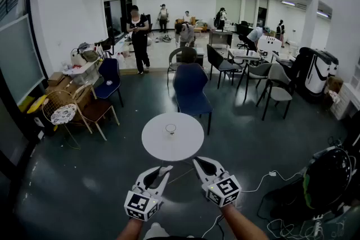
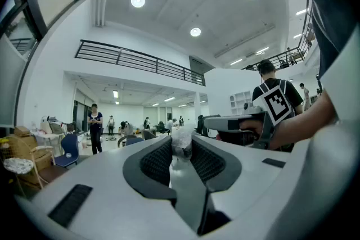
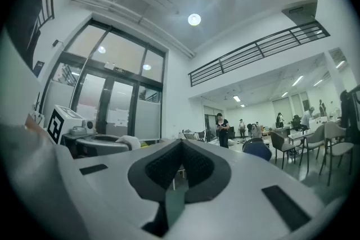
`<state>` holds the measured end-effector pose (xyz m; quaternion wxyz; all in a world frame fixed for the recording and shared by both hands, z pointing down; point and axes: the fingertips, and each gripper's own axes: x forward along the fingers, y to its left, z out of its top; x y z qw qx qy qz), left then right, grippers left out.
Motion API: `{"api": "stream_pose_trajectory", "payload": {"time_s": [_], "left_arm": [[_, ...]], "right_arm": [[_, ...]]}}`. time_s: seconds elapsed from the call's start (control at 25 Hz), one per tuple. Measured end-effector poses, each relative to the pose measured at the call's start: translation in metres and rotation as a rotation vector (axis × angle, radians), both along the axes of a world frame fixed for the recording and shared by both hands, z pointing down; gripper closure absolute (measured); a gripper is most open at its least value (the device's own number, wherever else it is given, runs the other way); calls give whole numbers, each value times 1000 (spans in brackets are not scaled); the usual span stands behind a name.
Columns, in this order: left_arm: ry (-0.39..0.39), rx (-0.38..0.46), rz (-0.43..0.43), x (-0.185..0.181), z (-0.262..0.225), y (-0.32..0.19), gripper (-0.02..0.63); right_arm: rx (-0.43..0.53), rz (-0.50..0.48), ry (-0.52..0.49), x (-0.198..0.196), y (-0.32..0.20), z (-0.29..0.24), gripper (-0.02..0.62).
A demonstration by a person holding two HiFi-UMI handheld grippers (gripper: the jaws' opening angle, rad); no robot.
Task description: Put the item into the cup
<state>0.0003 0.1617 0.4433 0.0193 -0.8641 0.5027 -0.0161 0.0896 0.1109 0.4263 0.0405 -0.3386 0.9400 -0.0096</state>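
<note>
While left gripper (image 2: 181, 150) clamps crinkly pale item (image 2: 180, 139), perhaps plastic-wrapped, right gripper (image 3: 180, 155) closed; clear cup (image 1: 170, 130) on round table (image 1: 152, 143).

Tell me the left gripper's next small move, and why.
Probably carry the left gripper forward toward the cup. Its fingers already grip a crumpled item, and the cup stands on the round table ahead of it, not yet reached.
</note>
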Motion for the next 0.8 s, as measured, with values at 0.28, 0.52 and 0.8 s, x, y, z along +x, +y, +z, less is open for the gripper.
{"api": "stream_pose_trajectory", "payload": {"time_s": [0.28,0.52,0.8], "left_arm": [[2,-9,-3,1,2,3,503],[1,-7,-8,3,3,8,503],[-2,-14,-12,18,8,9,503]], "right_arm": [[22,-16,24,-4,8,-2,580],[25,-17,16,-1,14,-2,580],[29,-14,-2,17,16,-1,580]]}}
